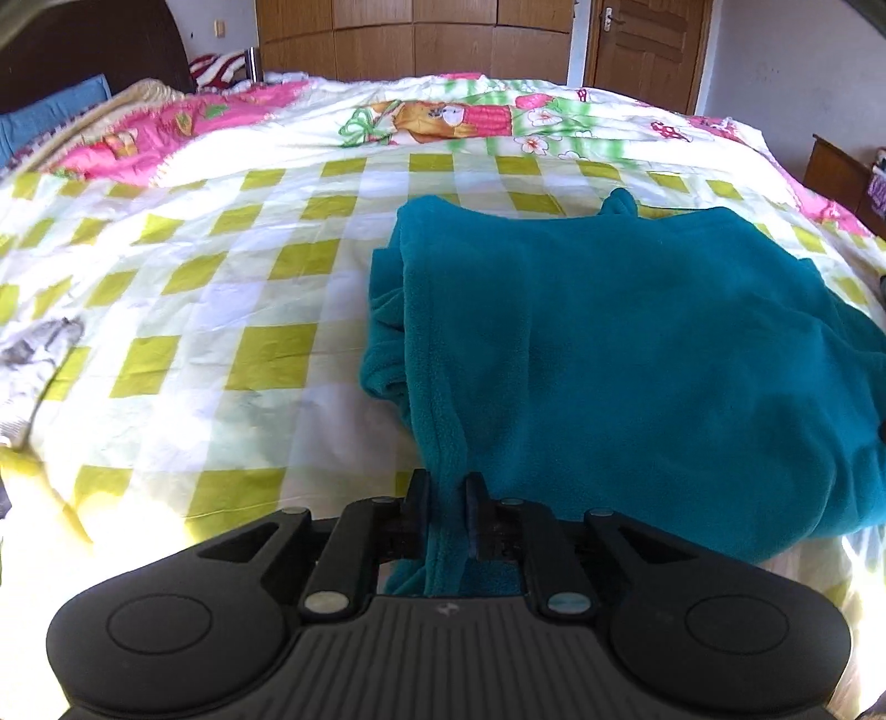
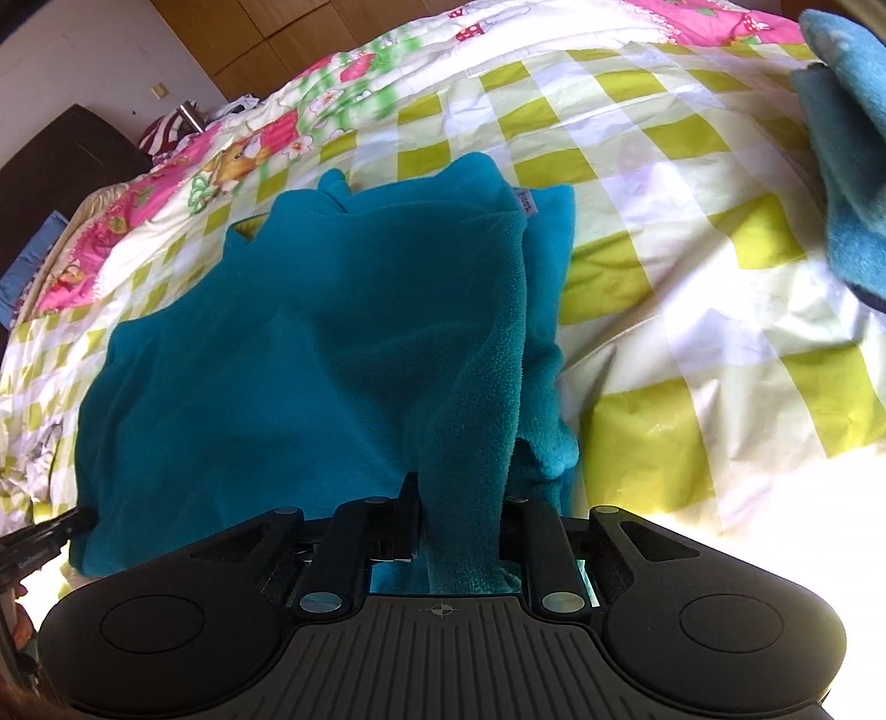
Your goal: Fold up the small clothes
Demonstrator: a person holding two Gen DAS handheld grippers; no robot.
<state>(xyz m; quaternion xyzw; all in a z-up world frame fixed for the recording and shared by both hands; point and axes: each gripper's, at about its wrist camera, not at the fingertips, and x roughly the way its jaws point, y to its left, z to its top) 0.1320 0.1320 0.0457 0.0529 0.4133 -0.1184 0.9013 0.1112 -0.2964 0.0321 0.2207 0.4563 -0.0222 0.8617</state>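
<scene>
A teal fleece garment [image 1: 637, 343] lies partly folded on the checked bedspread [image 1: 221, 310]. My left gripper [image 1: 447, 498] is shut on the garment's near left hem, and the cloth runs down between the fingers. In the right wrist view the same teal garment [image 2: 288, 354] spreads to the left, and my right gripper [image 2: 462, 498] is shut on a thick strip of its near right edge. A small white label [image 2: 526, 202] shows at the garment's far edge. The left gripper's black tip [image 2: 44, 534] pokes in at the lower left of the right wrist view.
A lighter blue fleece piece [image 2: 853, 166] lies at the upper right on the bed. Grey-white cloth [image 1: 39, 354] sits at the bed's left edge. Beyond the bed stand a dark headboard [image 1: 83, 50], wooden wardrobes [image 1: 415, 39], a door [image 1: 642, 50] and a brown cabinet [image 1: 836, 166].
</scene>
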